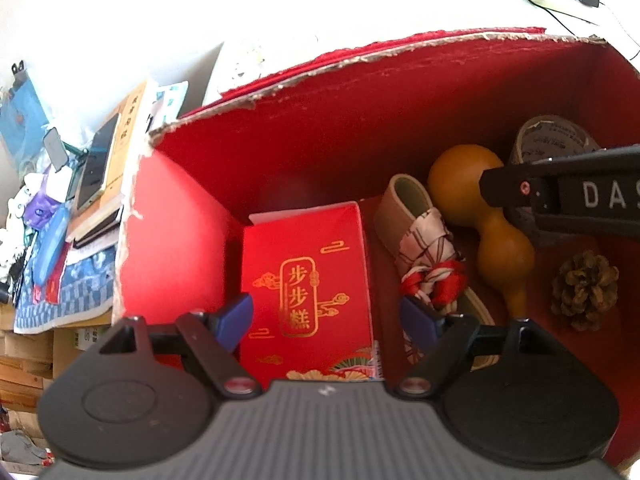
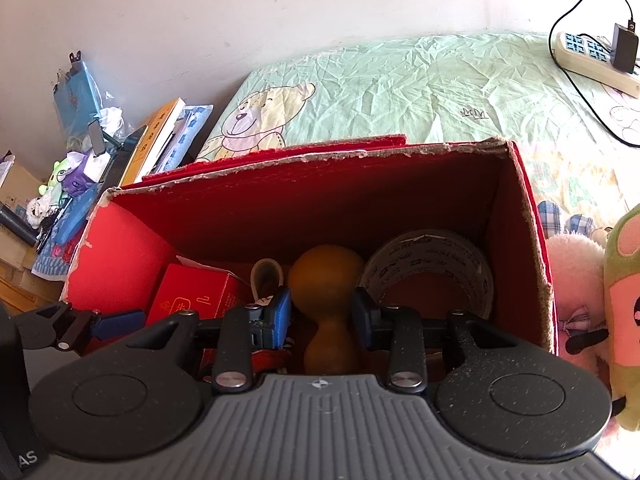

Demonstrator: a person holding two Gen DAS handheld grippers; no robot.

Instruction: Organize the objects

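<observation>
A big open red cardboard box stands on a bed. Inside it, at the left, lies a small red gift box with gold characters. My left gripper is open and straddles that gift box, with a gap at the right pad. A brown gourd lies in the middle of the box, also visible as the gourd from the left wrist. My right gripper is shut on the gourd, its blue pads against both sides just below the big bulb.
A slipper with a checked cloth and red-white knot, a pine cone and a tape roll also lie in the box. Plush toys press against its right wall. A power strip lies on the green sheet; books are stacked left.
</observation>
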